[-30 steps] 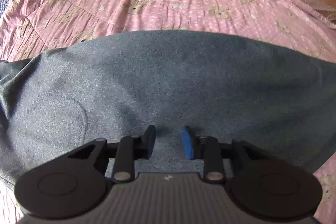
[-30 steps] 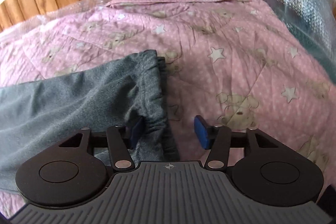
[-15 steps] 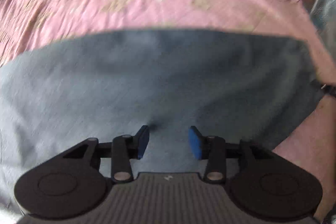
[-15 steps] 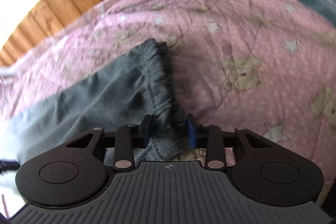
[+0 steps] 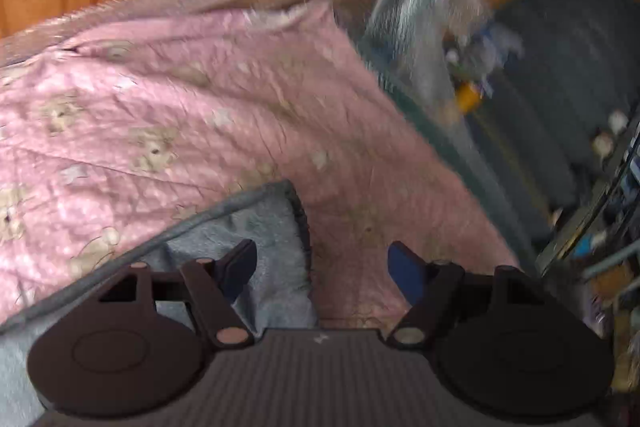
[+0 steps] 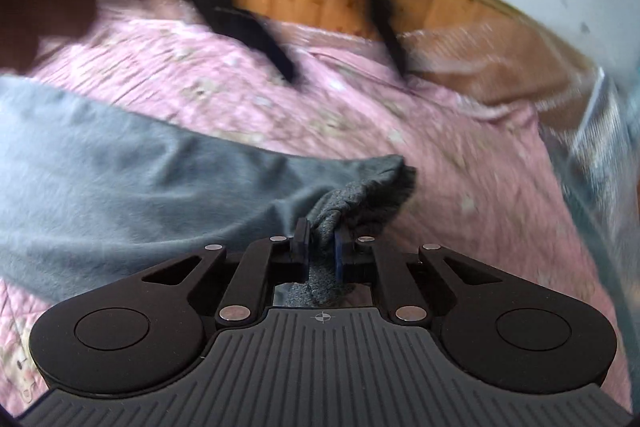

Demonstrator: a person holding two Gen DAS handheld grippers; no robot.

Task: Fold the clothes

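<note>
While the right gripper (image 6: 320, 241) is closing on the grey trousers' (image 6: 132, 183) gathered cuff, which stretch away leftward over the pink quilt (image 6: 460, 179), the left gripper (image 5: 322, 269) is opening, empty, above another cuff (image 5: 276, 227).

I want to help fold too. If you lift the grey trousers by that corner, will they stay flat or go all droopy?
Probably droopy: the grey trousers already bunch and wrinkle where the right gripper closes on them. They look soft and fleecy, so likely light and not slippery on the pink blanket.
</note>
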